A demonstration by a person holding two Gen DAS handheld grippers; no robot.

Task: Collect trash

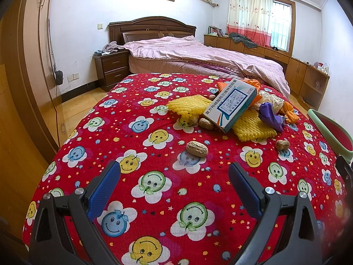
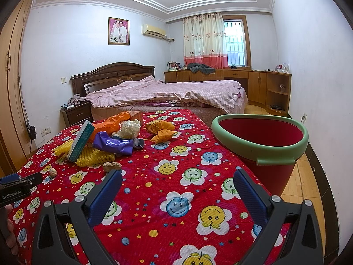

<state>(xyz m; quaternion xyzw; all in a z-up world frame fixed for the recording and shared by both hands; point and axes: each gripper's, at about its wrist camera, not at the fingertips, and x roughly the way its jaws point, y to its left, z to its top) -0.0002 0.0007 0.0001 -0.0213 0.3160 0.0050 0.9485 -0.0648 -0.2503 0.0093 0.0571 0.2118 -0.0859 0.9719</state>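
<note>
Trash lies in a heap on the red smiley-flower cloth point(image 1: 154, 114): a white-blue medicine box point(image 1: 231, 106), yellow foam netting point(image 1: 189, 107), a purple wrapper point(image 1: 270, 113), orange wrappers point(image 1: 288, 112) and white netting point(image 1: 272, 98). Peanut shells lie loose, one point(image 1: 197, 149) just ahead of my open, empty left gripper point(image 1: 174, 172). In the right wrist view the heap shows at left: the box point(image 2: 80, 140), the purple wrapper point(image 2: 114, 143), an orange wrapper point(image 2: 162, 130), a peanut point(image 2: 112, 166). My right gripper point(image 2: 177, 180) is open and empty. The red bin with a green rim point(image 2: 260, 145) stands at the right.
The bin's rim also shows in the left wrist view point(image 1: 331, 132). The left gripper's body point(image 2: 17, 187) shows at the left edge of the right wrist view. A bed with pink covers point(image 1: 198, 53), a nightstand point(image 1: 112, 66), a wardrobe point(image 1: 19, 88) and low cabinets point(image 1: 297, 70) surround the table.
</note>
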